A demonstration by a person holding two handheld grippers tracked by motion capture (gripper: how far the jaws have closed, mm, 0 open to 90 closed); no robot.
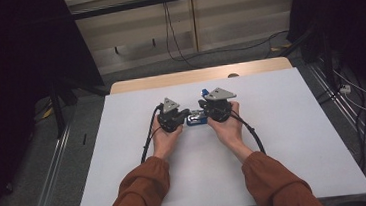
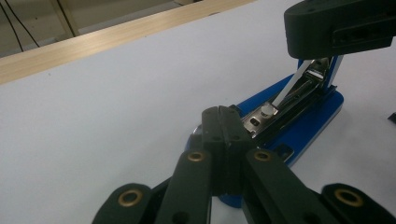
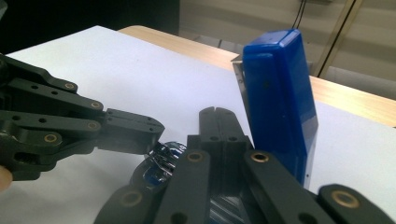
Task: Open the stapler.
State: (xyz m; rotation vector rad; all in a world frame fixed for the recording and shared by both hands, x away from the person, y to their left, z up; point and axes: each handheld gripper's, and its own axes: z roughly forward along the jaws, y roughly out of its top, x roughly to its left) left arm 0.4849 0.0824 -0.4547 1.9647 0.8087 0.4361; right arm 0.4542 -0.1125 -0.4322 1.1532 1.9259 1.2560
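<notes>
Mid-frame, both grippers are working a blue stapler (image 1: 196,118): left gripper (image 2: 223,122) and right gripper (image 3: 217,122), jaws closed. The raised lid (image 3: 279,98) is risking snapping down, or the base skidding.

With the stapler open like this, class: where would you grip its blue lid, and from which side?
Grip the raised lid near its free top end, jaws across its two narrow edges, coming from above. It stands nearly upright over the base, so its edges are exposed, clear of the metal magazine and the left gripper.
</notes>
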